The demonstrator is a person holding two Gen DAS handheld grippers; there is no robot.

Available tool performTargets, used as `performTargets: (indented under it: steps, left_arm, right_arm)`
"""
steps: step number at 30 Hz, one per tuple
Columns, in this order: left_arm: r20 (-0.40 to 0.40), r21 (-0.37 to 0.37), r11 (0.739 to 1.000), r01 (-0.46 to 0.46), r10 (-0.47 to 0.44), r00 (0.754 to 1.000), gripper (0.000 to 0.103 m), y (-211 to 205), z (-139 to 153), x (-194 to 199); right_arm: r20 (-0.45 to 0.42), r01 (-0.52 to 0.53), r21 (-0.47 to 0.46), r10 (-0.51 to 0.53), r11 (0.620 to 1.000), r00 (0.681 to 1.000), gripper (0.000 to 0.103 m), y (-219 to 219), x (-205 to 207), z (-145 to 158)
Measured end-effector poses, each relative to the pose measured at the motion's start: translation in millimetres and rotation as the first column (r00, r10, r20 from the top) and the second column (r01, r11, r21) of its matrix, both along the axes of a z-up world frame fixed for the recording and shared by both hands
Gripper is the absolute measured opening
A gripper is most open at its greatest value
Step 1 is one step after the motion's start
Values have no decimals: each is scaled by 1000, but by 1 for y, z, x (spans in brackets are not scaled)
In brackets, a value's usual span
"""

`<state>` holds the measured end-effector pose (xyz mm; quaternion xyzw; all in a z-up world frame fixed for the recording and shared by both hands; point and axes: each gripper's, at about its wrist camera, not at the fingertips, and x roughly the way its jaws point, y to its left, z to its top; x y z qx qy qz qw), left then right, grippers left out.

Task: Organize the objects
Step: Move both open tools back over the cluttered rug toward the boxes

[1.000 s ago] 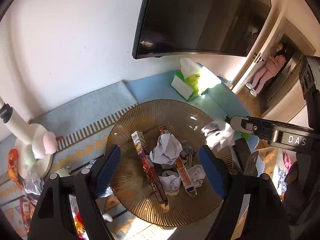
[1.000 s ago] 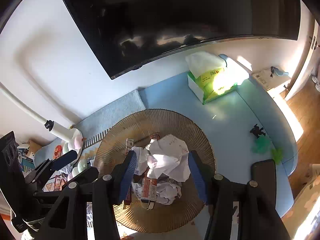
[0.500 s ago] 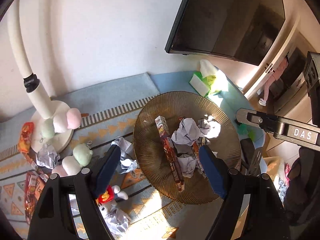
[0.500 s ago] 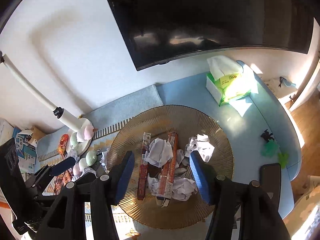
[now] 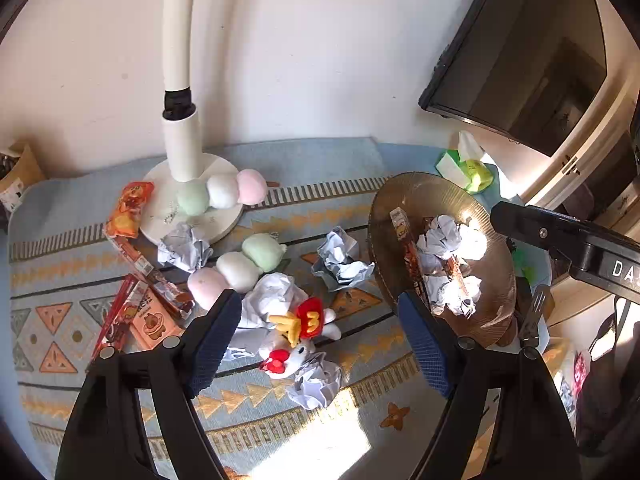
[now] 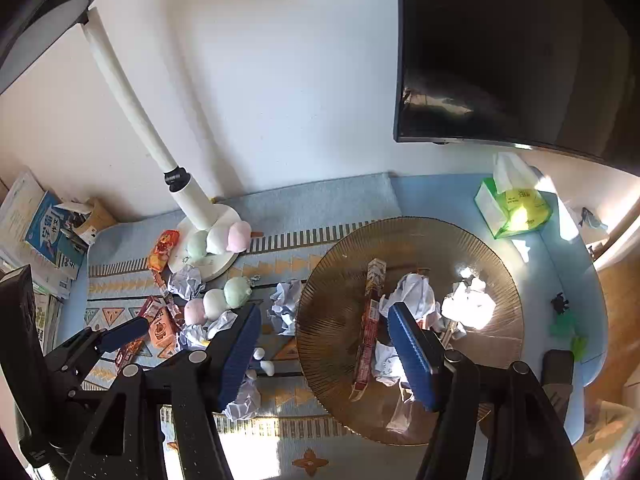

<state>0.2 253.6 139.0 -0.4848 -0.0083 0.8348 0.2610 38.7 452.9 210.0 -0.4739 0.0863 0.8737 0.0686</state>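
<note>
Both my claws hang spread and empty: left gripper over the fries plush; right gripper at the amber plate rim; "DA" readable on its arm.

- One amber ribbed plate.
- Two three-ball plush dumpling skewers: one on the lamp base, one on the mat.
- Four crumpled paper balls on the mat, e.g.; the number on the plate is unclear.
- One plush cat toy.
- One tissue box.
- One white lamp.
</note>
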Motion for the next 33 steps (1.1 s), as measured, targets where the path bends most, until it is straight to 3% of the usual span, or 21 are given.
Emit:
performTargets:
  steps: [7, 21, 33]
  left_arm:
    - [-74, -106, 991, -82, 74, 994, 79, -40, 10, -3]
    - [-87, -141, 981, -132, 121, 989, 79, -106, 3, -32]
    - [-87, -167, 979, -118, 105, 991, 79, -133, -11, -54]
  right_arm:
    - [32, -40, 3, 40, 999, 999, 64, -42, -14, -6]
    - [97, -133, 36, 129, 990, 987, 64, -130, -52, -21]
    - [147, -140, 36, 133, 990, 980, 64, -162, -72, -39]
